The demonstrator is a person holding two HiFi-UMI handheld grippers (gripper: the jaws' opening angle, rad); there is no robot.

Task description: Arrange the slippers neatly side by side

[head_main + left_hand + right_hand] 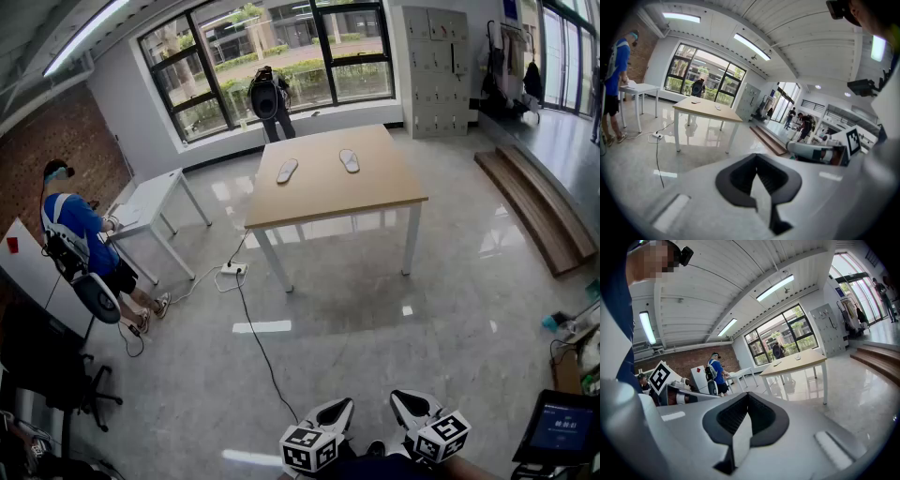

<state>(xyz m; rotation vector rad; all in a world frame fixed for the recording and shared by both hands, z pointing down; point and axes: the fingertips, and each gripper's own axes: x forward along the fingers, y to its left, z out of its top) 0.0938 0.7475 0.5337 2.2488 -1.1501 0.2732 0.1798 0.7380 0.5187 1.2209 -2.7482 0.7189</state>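
Both tools sit low at the bottom edge of the head view, close to the person's body and side by side: the left hand-held gripper (pixel 334 412) and the right hand-held gripper (pixel 410 405), each with its marker cube towards the wearer. In its own view the left hand-held gripper (pixel 757 157) has its jaws brought together with nothing between them, and the right hand-held gripper (pixel 747 395) is likewise closed and empty.

Well apart from them, across a stretch of glossy grey floor (pixel 375 319), stands a wooden tabletop (pixel 328 202) on white legs. Two pale slippers lie on it, well apart from each other. The first slipper (pixel 287 171) lies towards the view's left and is turned at a slant; the second slipper (pixel 349 160) lies to the right of it, tilted the opposite way.

On the floor by the near left leg lies a white power strip (pixel 232 269), with a black cable (pixel 258 342) trailing from it towards the wearer. At the left a person in a blue top (pixel 77 239) stands beside a small white table (pixel 150 199), and a person with a backpack (pixel 269 98) stands at the window (pixel 281 47).
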